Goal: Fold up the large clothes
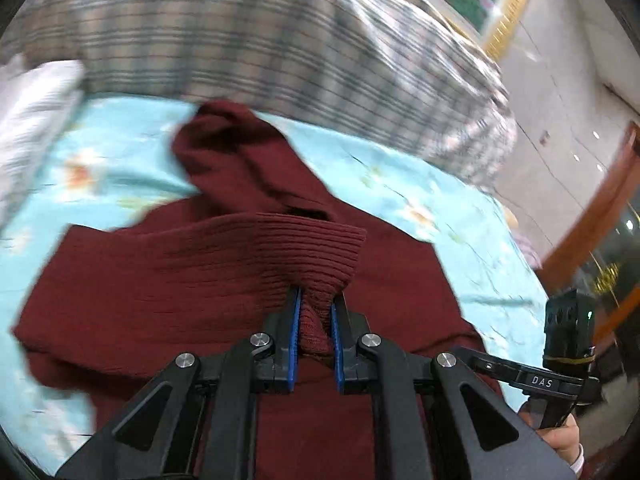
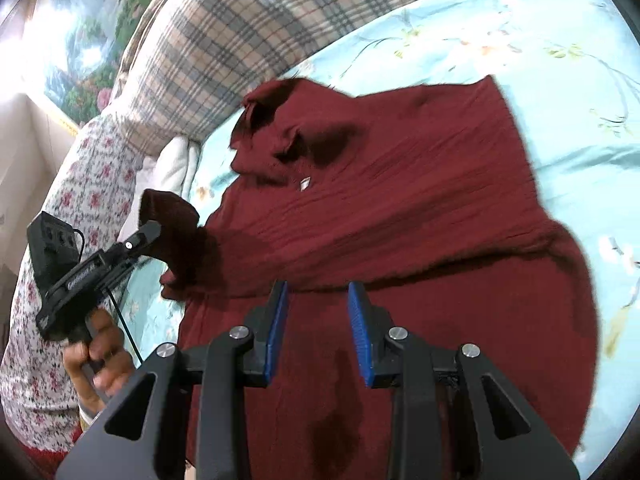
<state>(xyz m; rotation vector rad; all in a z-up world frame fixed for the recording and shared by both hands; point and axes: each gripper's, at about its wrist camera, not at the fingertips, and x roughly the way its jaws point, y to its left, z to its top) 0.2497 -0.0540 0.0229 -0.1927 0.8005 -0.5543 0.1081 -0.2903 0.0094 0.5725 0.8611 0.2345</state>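
Note:
A dark red knitted sweater (image 2: pixel 400 208) lies spread on the light blue flowered bedsheet (image 2: pixel 560 60), collar toward the plaid quilt. My left gripper (image 1: pixel 316 300) is shut on the sweater's ribbed sleeve cuff (image 1: pixel 280 248) and holds it lifted above the body of the sweater. In the right wrist view the same gripper (image 2: pixel 148 232) shows at the left with the cuff (image 2: pixel 172 216) bunched in it. My right gripper (image 2: pixel 318 292) hovers over the lower part of the sweater, jaws apart, with nothing between the blue pads.
A rolled plaid quilt (image 1: pixel 240 40) lies along the far side of the bed. White folded bedding (image 2: pixel 176 164) sits beside it. A person's flowered sleeve (image 2: pixel 80 184) fills the left edge. Wooden furniture (image 1: pixel 600 208) and floor lie beyond the bed's right edge.

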